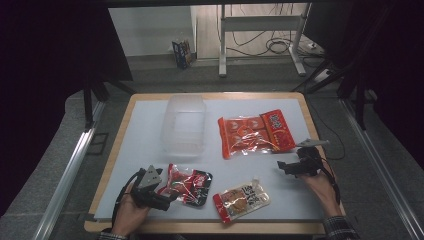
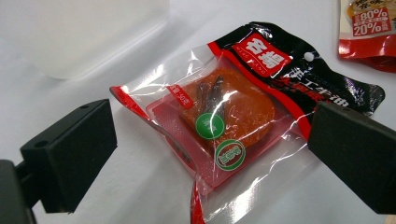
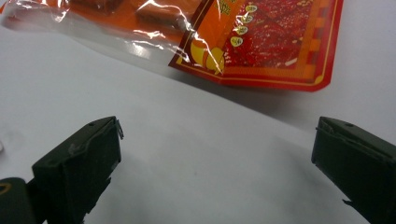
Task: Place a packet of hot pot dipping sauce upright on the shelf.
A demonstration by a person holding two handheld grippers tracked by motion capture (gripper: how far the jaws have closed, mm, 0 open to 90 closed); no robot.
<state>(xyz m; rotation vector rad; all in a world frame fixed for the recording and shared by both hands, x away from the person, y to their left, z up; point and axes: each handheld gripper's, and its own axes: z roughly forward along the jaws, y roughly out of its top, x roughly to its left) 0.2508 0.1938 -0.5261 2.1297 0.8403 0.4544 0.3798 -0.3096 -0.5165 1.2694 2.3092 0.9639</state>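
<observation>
A black-and-red snack packet [image 1: 188,183] [image 2: 243,112] lies flat at the front left of the white table. My left gripper [image 1: 167,195] [image 2: 212,163] stands open just before it, a jaw on each side of the packet's near end, touching nothing. A large orange-red packet [image 1: 255,132] [image 3: 261,42] lies to the right of centre. My right gripper [image 1: 281,166] [image 3: 215,172] is open over bare table just short of that packet's near edge. A small beige-and-red packet [image 1: 242,199] [image 2: 369,28] lies at the front centre.
A clear plastic tub [image 1: 184,125] [image 2: 79,32] stands upright behind the black-and-red packet, left of centre. The table's wooden rim [image 1: 210,228] runs along the front. Bare white surface lies between the packets and at the far left.
</observation>
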